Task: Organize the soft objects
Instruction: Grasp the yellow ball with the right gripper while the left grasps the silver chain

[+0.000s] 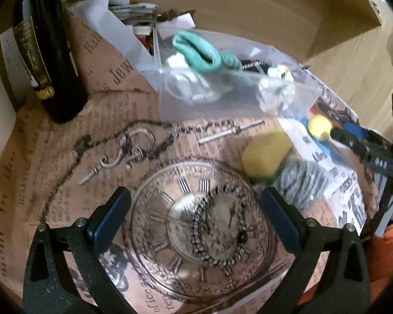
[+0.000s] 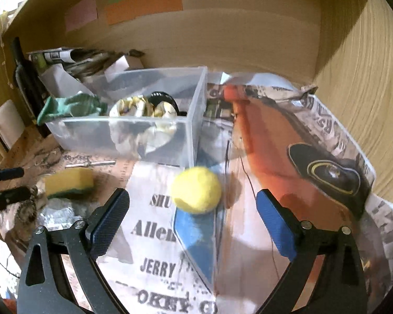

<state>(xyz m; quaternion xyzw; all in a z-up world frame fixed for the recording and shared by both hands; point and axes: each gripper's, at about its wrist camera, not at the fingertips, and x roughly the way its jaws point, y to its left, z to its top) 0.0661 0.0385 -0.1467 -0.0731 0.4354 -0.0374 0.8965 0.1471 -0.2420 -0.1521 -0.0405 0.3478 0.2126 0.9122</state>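
Starting at the left, our left gripper point(image 1: 196, 217) hangs with its jaws spread wide and nothing between them but the printed paper point(image 1: 65, 196) that covers the table. In the left wrist view the sponge point(image 1: 266, 154) lies at about one o'clock from this gripper, near but not touching it. The sponge is a yellow block with a green underside. Its long axis runs roughly from eight o'clock to two o'clock in that view, so its flat sides are not square to our jaws. We judge that a small turn of the wrist is needed before we close on it. A grey crumpled thing point(image 1: 301, 183) lies just beside the sponge, at its five o'clock; we cannot tell what it is.

The bin point(image 2: 194, 120) stands at twelve o'clock, a clear box that already holds a green cloth point(image 2: 70, 107) and some pale crumpled pieces point(image 2: 144, 110).

Moving right, our right gripper point(image 2: 194, 222) is also spread wide and holds nothing. The ball point(image 2: 196, 189) sits on the paper at twelve o'clock from it, just ahead of the gap between the jaws and just in front of the bin's near corner. Being round, it has no long axis and points no way, so any approach angle suits it.

We judge that the right hand is nearer the ball and the left nearer the sponge.
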